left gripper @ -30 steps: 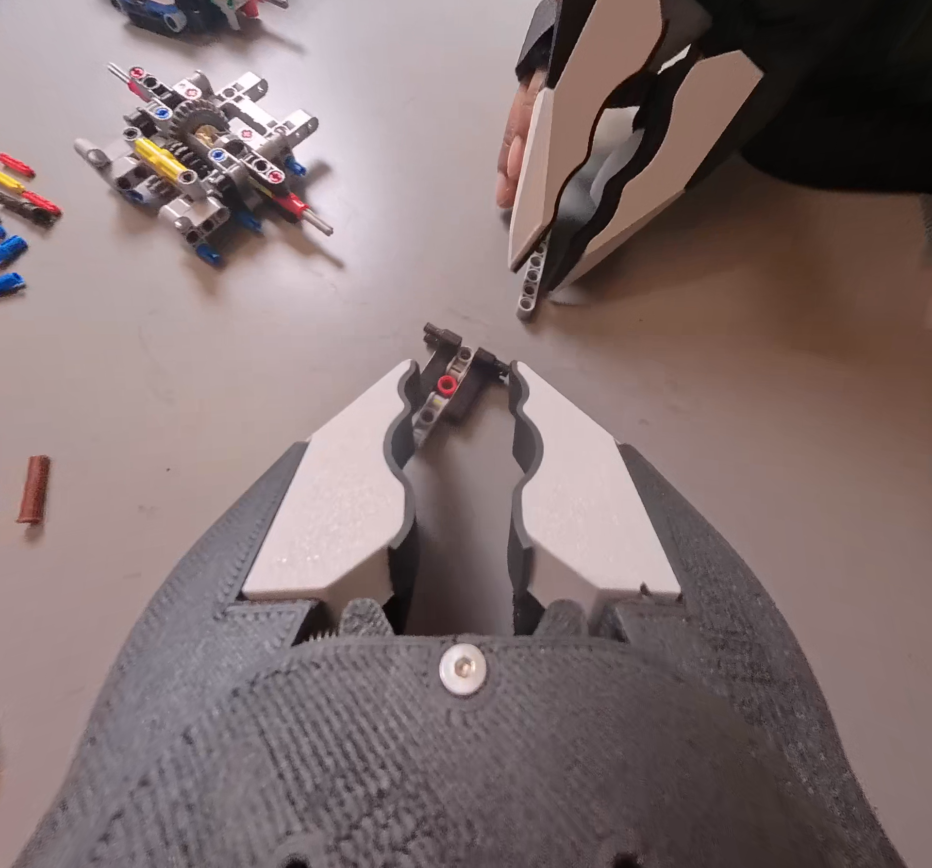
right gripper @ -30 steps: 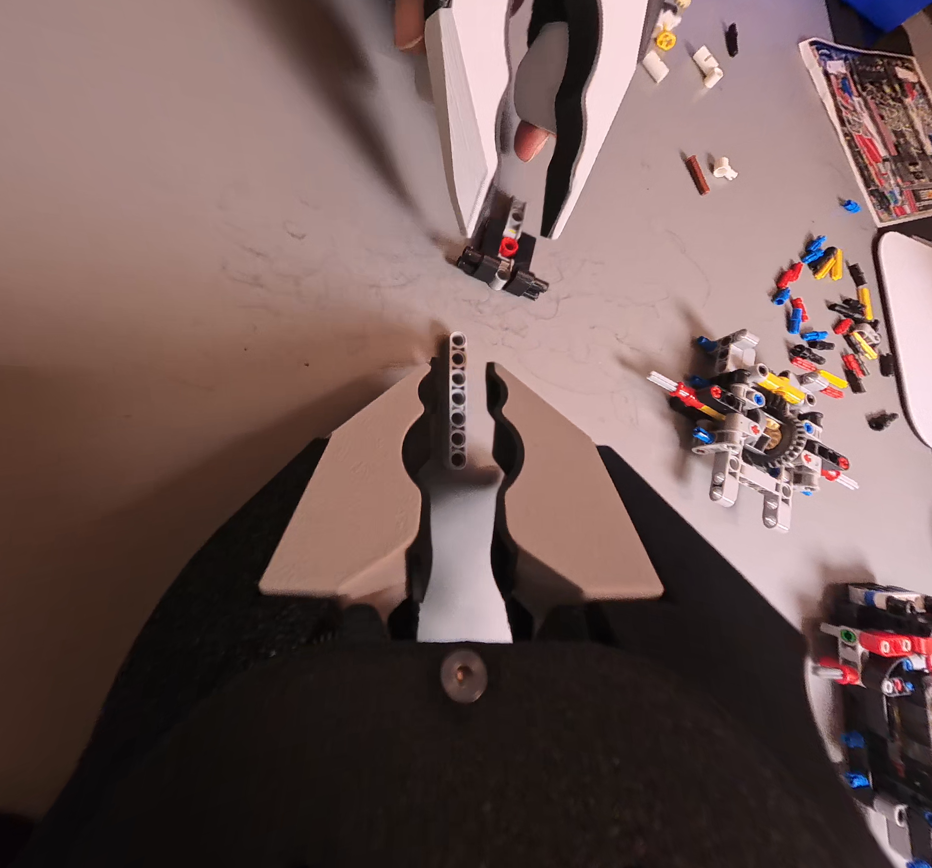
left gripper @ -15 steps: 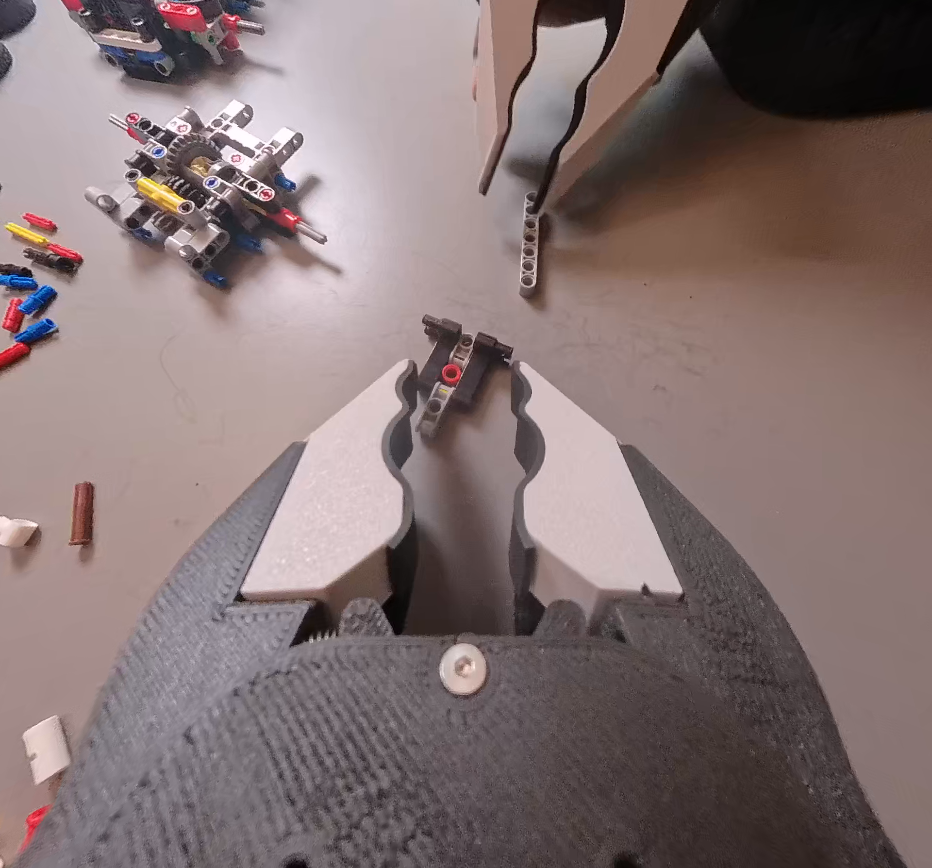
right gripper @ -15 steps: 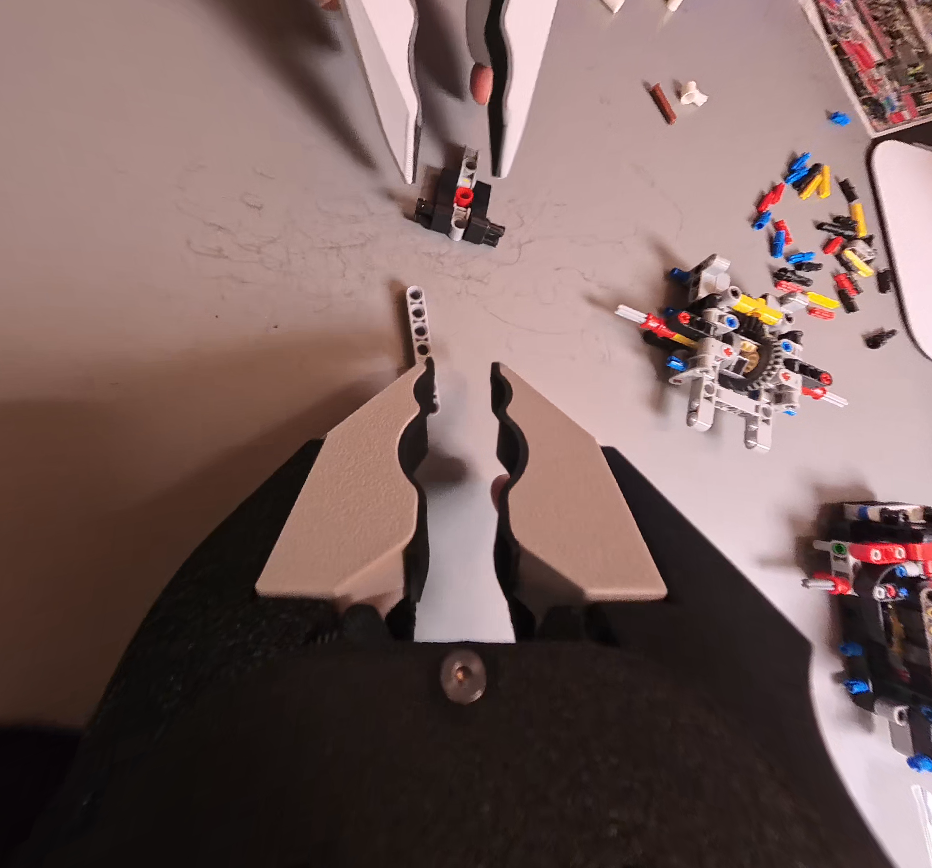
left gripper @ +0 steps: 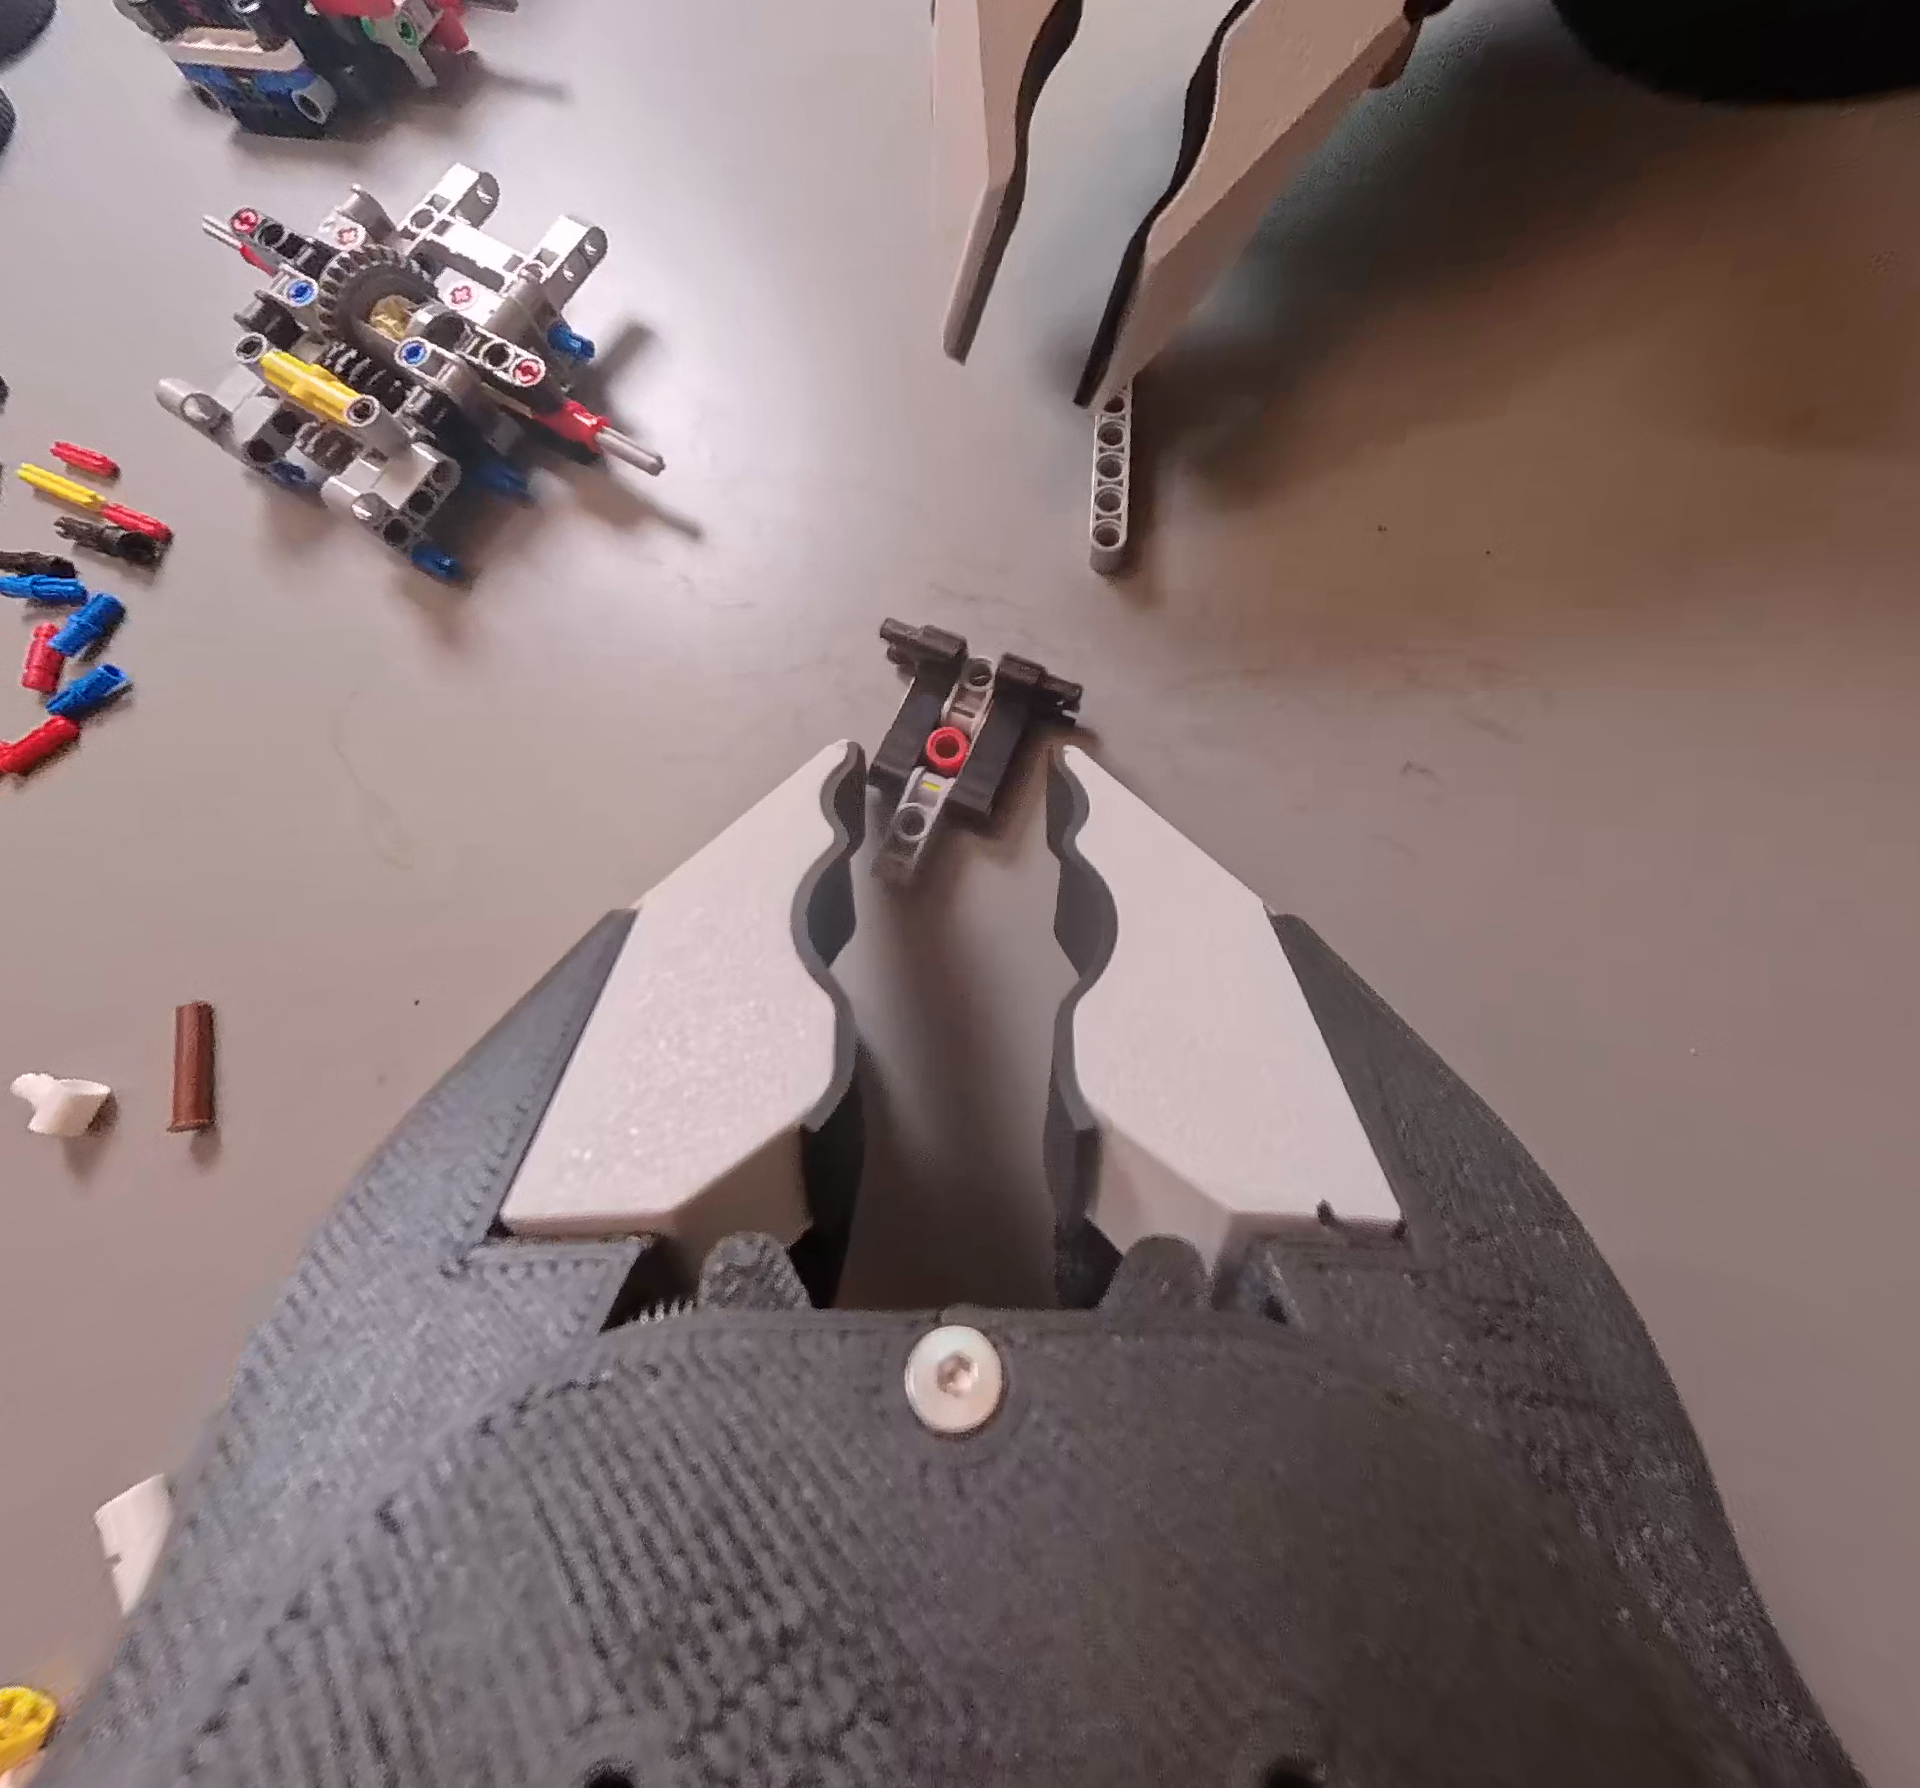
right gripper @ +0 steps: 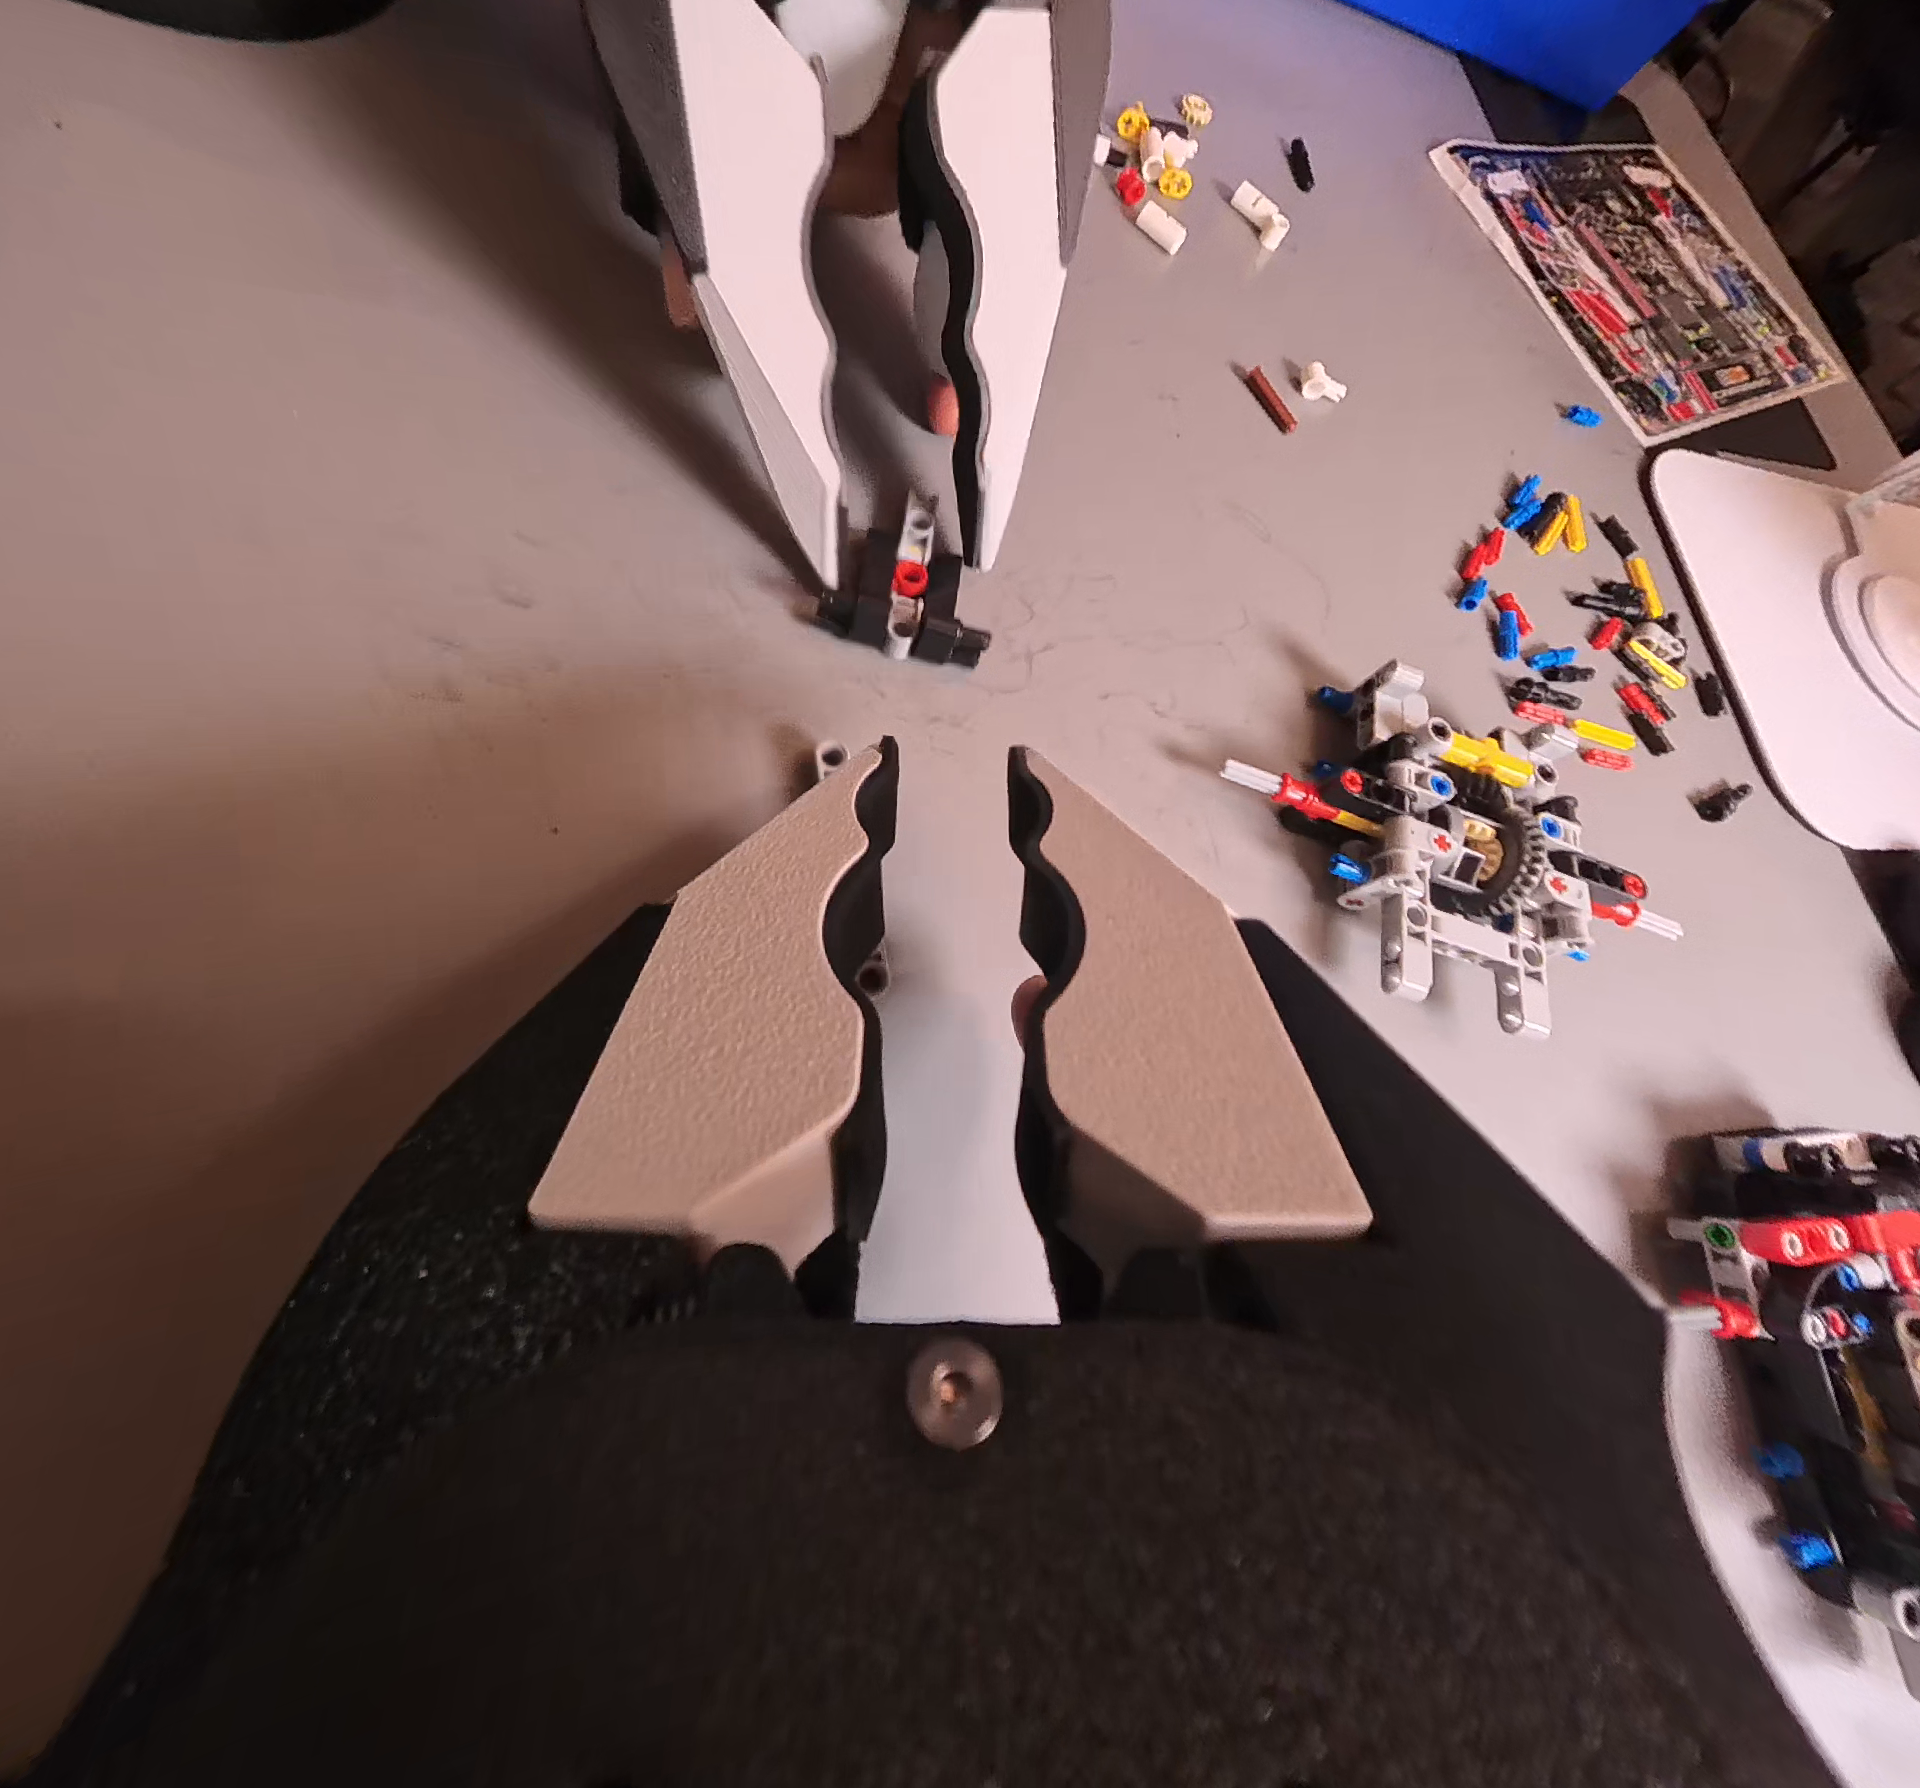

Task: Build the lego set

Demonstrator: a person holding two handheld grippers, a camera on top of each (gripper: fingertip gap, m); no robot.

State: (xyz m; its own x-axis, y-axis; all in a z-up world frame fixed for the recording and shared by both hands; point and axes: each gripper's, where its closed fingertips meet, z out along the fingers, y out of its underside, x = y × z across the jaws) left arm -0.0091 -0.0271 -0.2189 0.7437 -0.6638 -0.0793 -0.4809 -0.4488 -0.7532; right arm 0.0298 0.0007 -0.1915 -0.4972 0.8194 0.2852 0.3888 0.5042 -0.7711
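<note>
The left tool (left gripper: 954, 770) stands released, its two pads either side of a small black and grey brick assembly (left gripper: 961, 736) with a red bush, which lies on the table (left gripper: 1455, 803); a gap shows at the right pad, while the left pad sits just beside the piece. The right tool (right gripper: 951, 767) is also released and grasps nothing; a grey holed beam (left gripper: 1110, 481) lies flat under its left finger, one end poking out past the tip. Farther out sit a geared grey assembly (right gripper: 1475, 834), loose coloured pins (right gripper: 1558, 595), a brown pin (left gripper: 193, 1065) and a printed booklet (right gripper: 1631, 284).
</note>
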